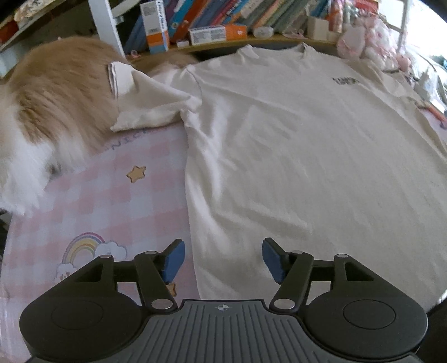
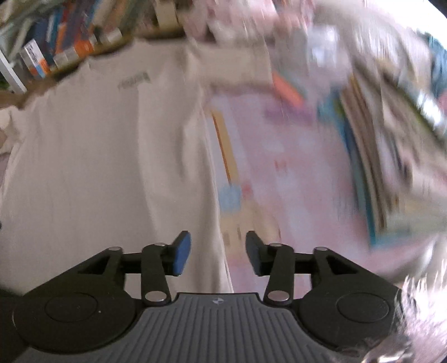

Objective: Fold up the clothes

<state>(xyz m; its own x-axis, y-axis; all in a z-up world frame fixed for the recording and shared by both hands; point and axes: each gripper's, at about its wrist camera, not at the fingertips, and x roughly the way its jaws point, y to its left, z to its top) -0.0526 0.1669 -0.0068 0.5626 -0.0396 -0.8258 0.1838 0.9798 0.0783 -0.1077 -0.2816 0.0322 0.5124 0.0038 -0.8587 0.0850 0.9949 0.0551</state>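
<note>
Cream cotton, soft and faintly creased, is making up the T-shirt (image 1: 293,145) that is lying spread flat, front up, across a pink checked sheet (image 1: 111,195) printed with a star and a rainbow. Small dark lettering is showing on the shirt's chest, and the round neckline is pointing toward a row of books (image 1: 223,14) beyond the shirt's collar. One short sleeve is lying crumpled and folded back on itself, its hem resting against a long-furred ginger and white cat (image 1: 50,106) beside the shirt. The left gripper (image 1: 223,258) is hovering over the shirt's bottom hem at one side edge, its blue padded fingers standing apart with nothing between them. The right gripper (image 2: 218,252) is hanging over the opposite side edge of the shirt, fingers likewise apart and empty, its view heavily blurred; more books (image 2: 377,153) are lying on the sheet beside that edge.
</note>
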